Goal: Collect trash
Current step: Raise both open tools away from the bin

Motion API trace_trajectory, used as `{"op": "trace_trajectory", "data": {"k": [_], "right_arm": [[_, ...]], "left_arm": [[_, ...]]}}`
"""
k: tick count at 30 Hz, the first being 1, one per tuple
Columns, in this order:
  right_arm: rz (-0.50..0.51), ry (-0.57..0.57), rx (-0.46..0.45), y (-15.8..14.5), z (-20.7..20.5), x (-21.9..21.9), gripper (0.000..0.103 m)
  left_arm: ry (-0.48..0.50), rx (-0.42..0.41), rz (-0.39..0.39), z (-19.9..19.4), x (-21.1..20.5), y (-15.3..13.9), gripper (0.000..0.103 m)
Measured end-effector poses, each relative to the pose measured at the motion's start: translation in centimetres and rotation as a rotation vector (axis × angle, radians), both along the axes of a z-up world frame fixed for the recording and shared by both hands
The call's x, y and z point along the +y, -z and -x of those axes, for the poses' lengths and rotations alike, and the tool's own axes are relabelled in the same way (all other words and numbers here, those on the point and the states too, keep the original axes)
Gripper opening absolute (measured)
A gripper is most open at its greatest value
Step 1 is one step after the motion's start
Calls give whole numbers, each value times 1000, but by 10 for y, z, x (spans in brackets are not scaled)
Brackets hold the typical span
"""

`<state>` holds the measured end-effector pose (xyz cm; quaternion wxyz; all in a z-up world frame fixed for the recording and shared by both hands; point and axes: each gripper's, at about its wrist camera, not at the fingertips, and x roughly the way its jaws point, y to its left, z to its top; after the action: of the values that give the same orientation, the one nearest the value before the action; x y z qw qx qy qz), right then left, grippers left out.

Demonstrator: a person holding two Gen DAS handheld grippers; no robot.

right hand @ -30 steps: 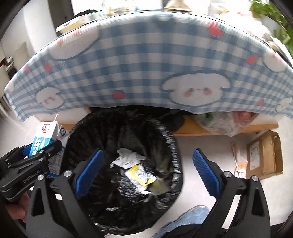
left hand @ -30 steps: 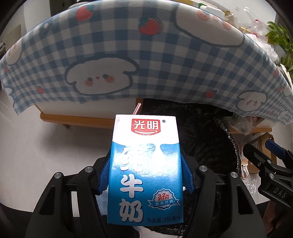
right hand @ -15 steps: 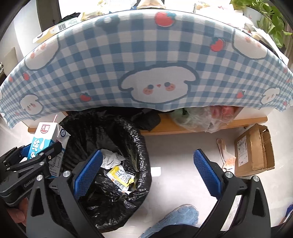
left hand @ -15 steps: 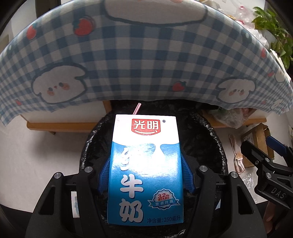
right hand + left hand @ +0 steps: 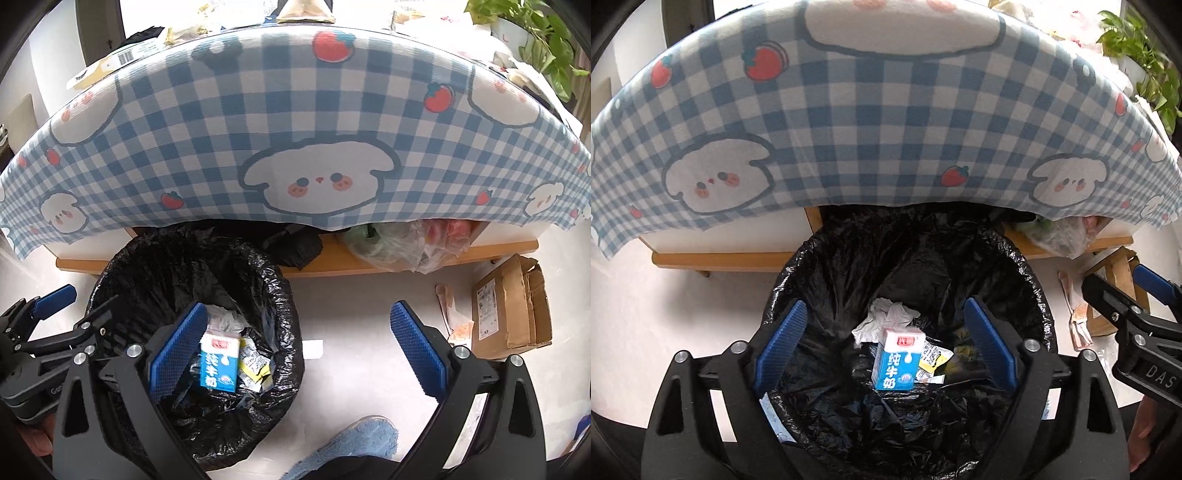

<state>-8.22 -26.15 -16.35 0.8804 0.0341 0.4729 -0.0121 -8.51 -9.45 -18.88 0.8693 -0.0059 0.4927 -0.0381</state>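
Blue-and-white milk carton (image 5: pixel 897 360) printed 纯牛奶 lying in black-bagged round bin (image 5: pixel 827 266), below spread-jawed left gripper (image 5: pixel 885 345); right gripper (image 5: pixel 299 350), marked DAS, spread too.

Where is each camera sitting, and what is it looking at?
Left wrist: rides the left gripper, looking down into the black-lined trash bin at the milk carton; its own open blue pads show, with the right gripper at the right edge.
Right wrist: rides the right gripper, looking at the floor beside the bin; open pads and a blue slipper show.
Both see: bin, carton, checked tablecloth, cardboard box.
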Motion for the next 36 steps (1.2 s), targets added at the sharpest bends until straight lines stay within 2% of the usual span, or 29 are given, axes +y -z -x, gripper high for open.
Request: {"op": "trace_trajectory", "data": {"k": [6, 22, 36], "right_arm": [[-15, -18, -24, -13, 4, 7, 95], [-3, -56, -125, -73, 19, 17, 95], [15, -77, -180, -114, 23, 23, 95]], "left_arm": [[-19, -32, 32, 8, 12, -19, 97], [-52, -95, 48, 26, 29, -81, 97], [-40, -135, 17, 30, 29, -122, 97]]}}
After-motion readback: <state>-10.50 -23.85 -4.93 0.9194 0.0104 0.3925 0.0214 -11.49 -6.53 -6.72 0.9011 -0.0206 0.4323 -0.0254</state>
